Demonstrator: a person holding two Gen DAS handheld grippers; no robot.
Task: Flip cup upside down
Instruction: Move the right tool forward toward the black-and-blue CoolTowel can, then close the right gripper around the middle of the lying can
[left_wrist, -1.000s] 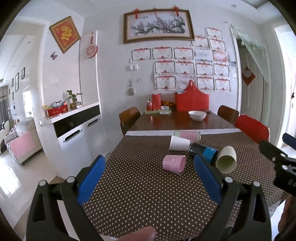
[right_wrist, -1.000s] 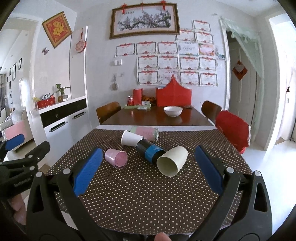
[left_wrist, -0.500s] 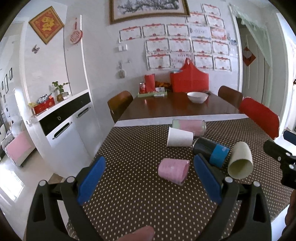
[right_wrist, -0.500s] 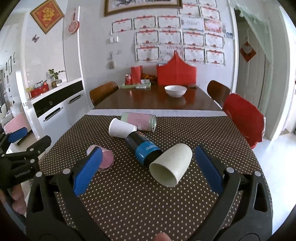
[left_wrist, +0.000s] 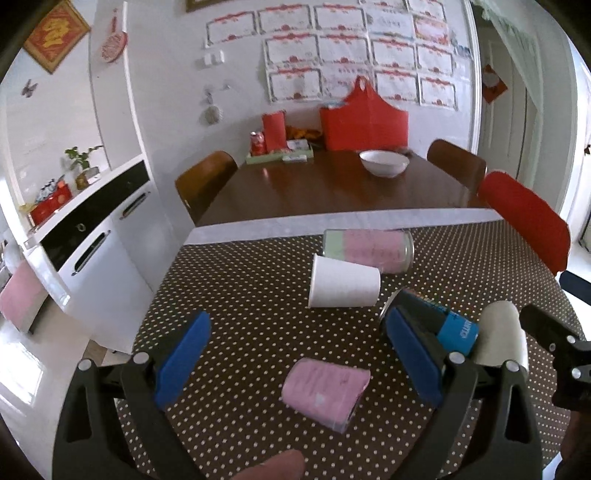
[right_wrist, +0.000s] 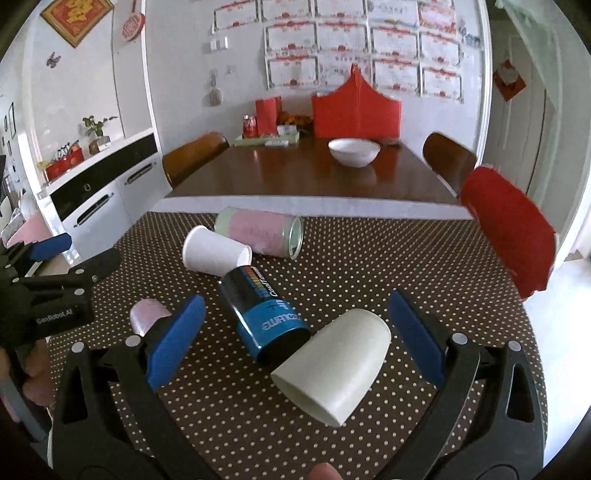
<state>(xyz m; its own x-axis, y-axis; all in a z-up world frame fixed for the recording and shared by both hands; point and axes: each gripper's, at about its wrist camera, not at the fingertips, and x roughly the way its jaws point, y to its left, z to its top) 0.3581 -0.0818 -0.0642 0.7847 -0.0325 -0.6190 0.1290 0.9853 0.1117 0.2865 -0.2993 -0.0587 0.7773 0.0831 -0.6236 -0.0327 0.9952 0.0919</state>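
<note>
With both grippers, left (left_wrist: 295, 363) and right (right_wrist: 295, 339), spread wide and empty, the cream cup (right_wrist: 334, 373) lies touching the blue can (right_wrist: 264, 314); pinch its wall squarely, clear of the can.

Both wrist cameras look low along the dotted desk (left_wrist: 236, 332) toward the far wall, sharing the toppled cups (right_wrist: 216, 254).

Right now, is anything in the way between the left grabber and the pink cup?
No. The pink cup lies on its side between the open left gripper's fingers, with only dotted tablecloth around it. The black-and-blue cup sits off to the right.
</note>
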